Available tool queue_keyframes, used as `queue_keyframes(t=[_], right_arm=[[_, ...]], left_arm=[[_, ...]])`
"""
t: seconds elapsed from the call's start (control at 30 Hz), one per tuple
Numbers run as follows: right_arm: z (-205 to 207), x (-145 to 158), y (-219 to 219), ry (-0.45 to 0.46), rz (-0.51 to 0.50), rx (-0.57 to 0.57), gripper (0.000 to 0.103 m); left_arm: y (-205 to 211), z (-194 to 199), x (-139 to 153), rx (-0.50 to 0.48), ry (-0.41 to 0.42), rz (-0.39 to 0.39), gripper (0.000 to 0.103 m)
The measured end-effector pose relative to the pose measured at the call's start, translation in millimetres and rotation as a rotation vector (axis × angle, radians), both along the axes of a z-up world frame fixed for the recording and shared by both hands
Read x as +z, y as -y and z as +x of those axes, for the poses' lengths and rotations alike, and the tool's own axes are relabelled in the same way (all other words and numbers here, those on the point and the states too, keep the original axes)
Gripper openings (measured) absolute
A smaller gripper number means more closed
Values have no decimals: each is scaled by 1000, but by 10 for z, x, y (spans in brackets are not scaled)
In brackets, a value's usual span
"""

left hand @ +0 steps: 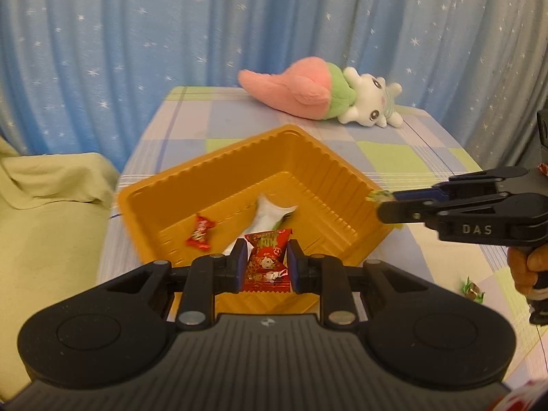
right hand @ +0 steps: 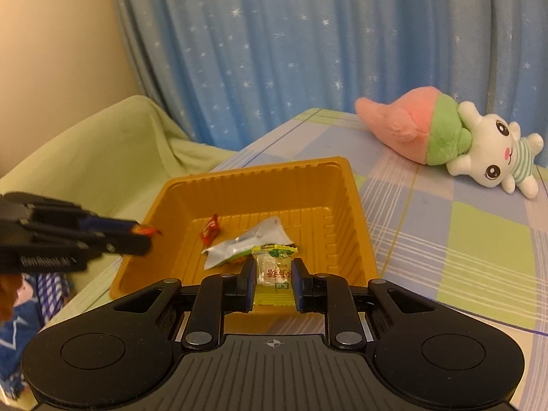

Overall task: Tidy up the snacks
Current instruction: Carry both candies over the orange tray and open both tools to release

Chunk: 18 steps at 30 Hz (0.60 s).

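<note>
Delivery step: left tool clamps red snack packet, right tool clamps yellow snack packet, both over the orange tray near rim; releasing into it likely follows.

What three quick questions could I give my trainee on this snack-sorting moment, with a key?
1. True or false: the left gripper holds a red packet.
2. What does the right gripper hold? A) a yellow-edged clear packet B) a spoon C) nothing
3. Fill in: a small red candy and a white wrapper lie inside the orange ____.

Key: 1 true. 2 A, the yellow packet. 3 tray.
</note>
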State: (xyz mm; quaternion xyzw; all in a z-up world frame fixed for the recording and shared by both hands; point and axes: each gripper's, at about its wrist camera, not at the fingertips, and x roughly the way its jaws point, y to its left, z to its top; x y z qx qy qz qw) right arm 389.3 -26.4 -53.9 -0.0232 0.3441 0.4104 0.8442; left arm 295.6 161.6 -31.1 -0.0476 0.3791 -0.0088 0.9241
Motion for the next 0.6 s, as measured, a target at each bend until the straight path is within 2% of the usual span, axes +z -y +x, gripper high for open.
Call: queue_keyframes(t=[0.3, 0.6], right_arm=[[236, -123, -88, -43, -5, -48, 22], [328, -215, -114, -68, -21, -72, 22]], left_arm=[[93, 455, -310, -35, -77, -25, 23], [169, 678, -476, -60, -122, -34, 23]])
